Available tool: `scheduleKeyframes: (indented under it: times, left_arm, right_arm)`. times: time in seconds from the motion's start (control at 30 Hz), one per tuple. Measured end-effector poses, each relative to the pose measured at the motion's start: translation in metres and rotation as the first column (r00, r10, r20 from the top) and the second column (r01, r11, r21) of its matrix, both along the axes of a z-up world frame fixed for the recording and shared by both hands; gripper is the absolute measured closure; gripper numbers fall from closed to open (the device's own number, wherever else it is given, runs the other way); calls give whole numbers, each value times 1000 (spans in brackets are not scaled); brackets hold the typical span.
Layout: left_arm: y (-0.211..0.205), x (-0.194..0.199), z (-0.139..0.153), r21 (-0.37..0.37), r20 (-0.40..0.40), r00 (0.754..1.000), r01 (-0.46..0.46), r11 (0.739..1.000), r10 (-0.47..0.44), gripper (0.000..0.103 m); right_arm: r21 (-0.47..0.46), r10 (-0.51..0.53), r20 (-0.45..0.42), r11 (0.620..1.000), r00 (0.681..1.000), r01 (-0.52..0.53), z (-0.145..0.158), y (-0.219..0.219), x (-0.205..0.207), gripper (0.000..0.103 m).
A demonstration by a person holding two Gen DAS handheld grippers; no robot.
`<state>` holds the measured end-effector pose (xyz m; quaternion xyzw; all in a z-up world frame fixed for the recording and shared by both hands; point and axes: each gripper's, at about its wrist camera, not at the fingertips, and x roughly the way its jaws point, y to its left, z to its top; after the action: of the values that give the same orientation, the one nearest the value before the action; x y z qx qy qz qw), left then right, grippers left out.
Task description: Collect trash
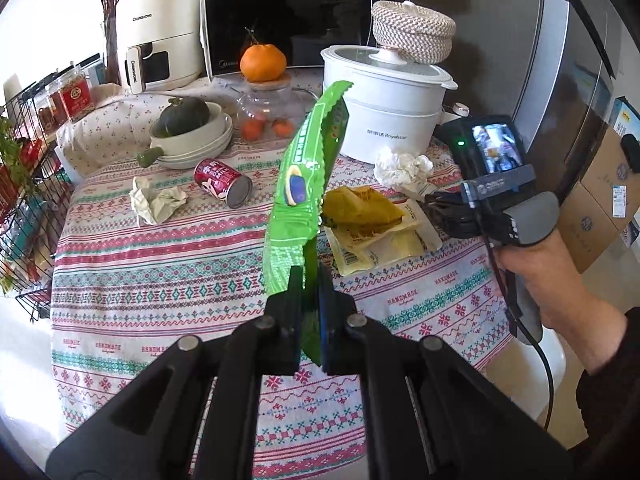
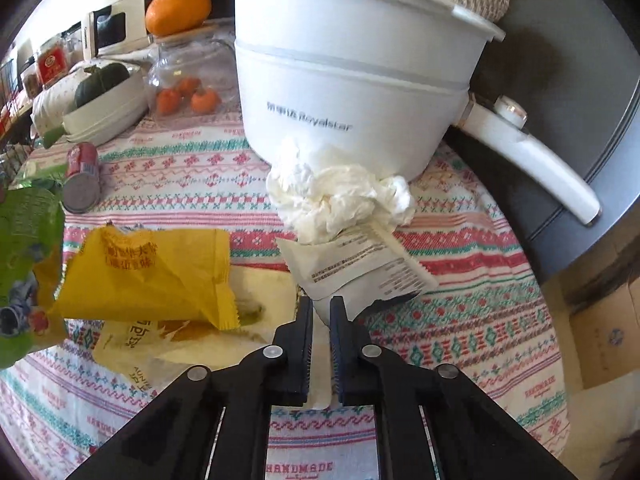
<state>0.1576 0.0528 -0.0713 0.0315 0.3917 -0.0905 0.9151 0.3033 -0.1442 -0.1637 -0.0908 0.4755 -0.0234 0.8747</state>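
Note:
My left gripper (image 1: 310,280) is shut on a green snack wrapper (image 1: 304,184) and holds it upright above the patterned tablecloth (image 1: 160,272). The wrapper also shows at the left edge of the right wrist view (image 2: 28,264). My right gripper (image 2: 321,308) is shut on a white printed wrapper (image 2: 360,268), just in front of a crumpled white tissue (image 2: 340,196). A yellow wrapper (image 2: 152,272) lies on a pale packet (image 1: 384,240) to its left. A red can (image 1: 222,182) lies on its side beside a crumpled paper (image 1: 154,200).
A white electric pot (image 1: 384,108) with a long handle (image 2: 532,160) stands behind the tissue. A glass jar with oranges (image 1: 266,116), stacked bowls holding a green squash (image 1: 192,136), a microwave (image 1: 296,16) and a wire rack (image 1: 28,184) stand at the back and left. Cardboard boxes (image 1: 600,200) stand right.

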Motion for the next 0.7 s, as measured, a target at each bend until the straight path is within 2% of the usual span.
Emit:
scheduleKeyframes:
  times: [0.1,0.43,0.57,0.7]
  left_arm:
    - [-1,-2,5,-22,7,1000,6,1000,-6,95]
    - [-30,-31,26,-51,41,992,120,991,-118,95]
    - [-47,-48,35,-97,35,983,185,978,-183,95]
    - [-68,-70,42,-118,43,959,282,952,-279,95]
  right_arm:
    - [-4,20,52,1000,998,-20,20,-6,-10,99]
    - [134,42,146,989,988,-62,96,-45,-77,100]
    - [202,25,162,978,986,-58,116,-68,-117,100]
    - [265,7,160,963,987,-50,126,-93,-155,100]
